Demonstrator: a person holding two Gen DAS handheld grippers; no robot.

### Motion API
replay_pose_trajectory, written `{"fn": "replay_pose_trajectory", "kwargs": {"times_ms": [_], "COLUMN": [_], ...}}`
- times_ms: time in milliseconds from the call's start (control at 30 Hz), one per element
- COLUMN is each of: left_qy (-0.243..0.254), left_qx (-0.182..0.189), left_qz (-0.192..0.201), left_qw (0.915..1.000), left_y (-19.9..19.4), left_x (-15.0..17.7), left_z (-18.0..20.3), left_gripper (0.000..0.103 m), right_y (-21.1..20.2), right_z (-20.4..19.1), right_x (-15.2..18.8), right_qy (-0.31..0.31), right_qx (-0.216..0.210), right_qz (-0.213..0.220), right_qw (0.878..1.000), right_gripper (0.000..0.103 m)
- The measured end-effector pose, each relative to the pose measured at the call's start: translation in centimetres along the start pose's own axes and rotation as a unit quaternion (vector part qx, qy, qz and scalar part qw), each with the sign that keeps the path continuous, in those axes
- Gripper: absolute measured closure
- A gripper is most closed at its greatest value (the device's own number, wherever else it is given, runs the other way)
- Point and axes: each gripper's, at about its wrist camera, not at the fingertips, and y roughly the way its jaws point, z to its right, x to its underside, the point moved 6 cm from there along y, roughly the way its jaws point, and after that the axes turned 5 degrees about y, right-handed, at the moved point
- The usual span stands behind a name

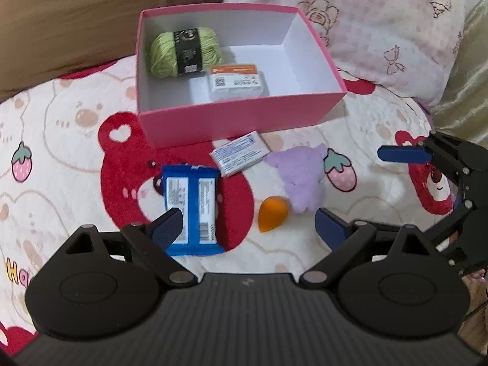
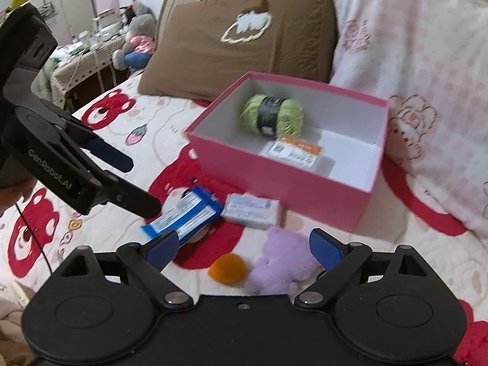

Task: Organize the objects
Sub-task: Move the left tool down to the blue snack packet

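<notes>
An open pink box [image 1: 238, 116] [image 2: 274, 180] sits on the bed. It holds a green yarn ball [image 1: 183, 52] [image 2: 271, 116] and a white packet with an orange label [image 1: 236, 82] [image 2: 294, 151]. In front of it lie a blue packet [image 1: 190, 210] [image 2: 186, 213], a small white packet [image 1: 241, 154] [image 2: 251, 210], a purple plush toy [image 1: 300, 174] [image 2: 280, 265] and an orange sponge [image 1: 271, 213] [image 2: 228, 268]. My left gripper [image 1: 248, 228] is open and empty above the blue packet and the sponge. My right gripper [image 2: 244, 250] is open and empty above the sponge and the plush.
The bed has a white cover with red bears [image 1: 61, 140]. A brown pillow [image 2: 231, 48] and a pink patterned pillow [image 2: 411, 70] lie behind the box. A cluttered table with a plush toy [image 2: 91, 45] stands beyond the bed at the left.
</notes>
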Motion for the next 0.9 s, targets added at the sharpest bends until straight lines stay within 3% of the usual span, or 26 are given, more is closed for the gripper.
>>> {"fn": "replay_pose_trajectory", "kwargs": {"times_ms": [333,900], "left_qy": [-0.016,-0.023], "left_qx": [0.006,0.025], "left_qz": [-0.004,-0.013], "left_qw": [0.9998,0.9994], "left_y": [1.8,3.8], "left_x": [2.4,3.7], "left_z": [-0.7,-0.9], "left_gripper": [0.009,0.009], "right_y": [1.7,4.6], "right_z": [-4.0,-5.3], "right_x": [2.9,3.4], "right_qy": [-0.071,-0.046], "right_qx": [-0.052,-0.077], "right_qz": [-0.026,-0.028], "right_qw": [0.996,0.996], "right_gripper": [0.008,0.008]}}
